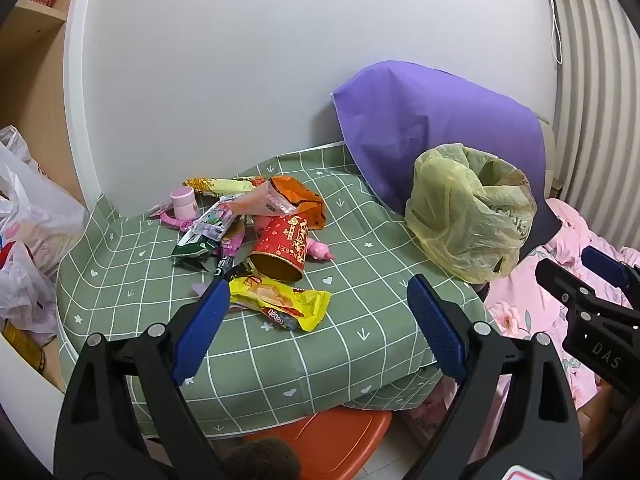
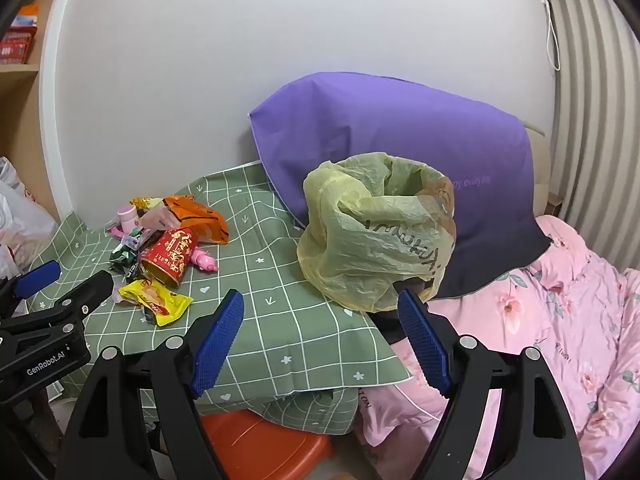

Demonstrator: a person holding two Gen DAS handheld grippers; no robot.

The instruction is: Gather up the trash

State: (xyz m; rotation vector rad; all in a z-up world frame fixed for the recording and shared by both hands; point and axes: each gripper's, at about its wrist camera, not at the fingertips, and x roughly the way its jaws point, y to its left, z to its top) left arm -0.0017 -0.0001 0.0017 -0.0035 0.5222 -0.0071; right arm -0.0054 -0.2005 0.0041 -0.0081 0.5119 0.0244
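A pile of trash lies on the green checked tablecloth (image 1: 352,344): a red paper cup (image 1: 282,250) on its side, a yellow snack wrapper (image 1: 280,300), an orange bag (image 1: 296,200), a green wrapper (image 1: 200,240) and a small pink jar (image 1: 183,201). A yellow-green plastic bag (image 1: 470,212) stands open at the table's right. My left gripper (image 1: 316,292) is open and empty, just in front of the yellow wrapper. My right gripper (image 2: 320,312) is open and empty, in front of the plastic bag (image 2: 378,232); the pile also shows in the right wrist view (image 2: 168,256).
A purple cushion (image 1: 436,120) leans on the wall behind the bag. A pink floral quilt (image 2: 560,320) lies to the right. An orange stool (image 1: 332,440) sits under the table. White plastic bags (image 1: 28,220) and shelves stand at the left.
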